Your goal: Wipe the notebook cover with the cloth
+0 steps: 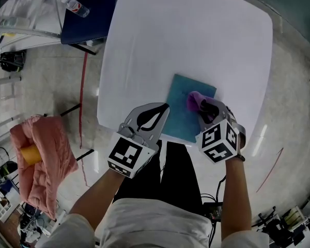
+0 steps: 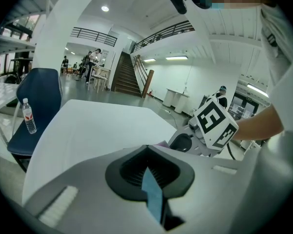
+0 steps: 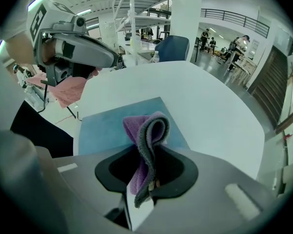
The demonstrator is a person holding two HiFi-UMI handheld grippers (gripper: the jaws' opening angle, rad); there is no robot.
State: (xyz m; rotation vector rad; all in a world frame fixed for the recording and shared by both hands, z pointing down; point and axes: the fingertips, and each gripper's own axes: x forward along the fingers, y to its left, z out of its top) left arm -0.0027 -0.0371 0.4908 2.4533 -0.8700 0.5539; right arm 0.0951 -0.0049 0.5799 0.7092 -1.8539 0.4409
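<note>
The left gripper [image 1: 163, 109] is clamped on the near left edge of the blue notebook [image 1: 182, 105], with a sliver of cover showing between its closed jaws. The book lies close to the near edge of the white table [image 1: 196, 35]. Just to the right, the right gripper [image 1: 202, 110] pinches a folded purple cloth [image 1: 193, 101] over the cover's far right part, short of its right edge, and a broad stretch of tabletop lies ahead of both grippers.
</note>
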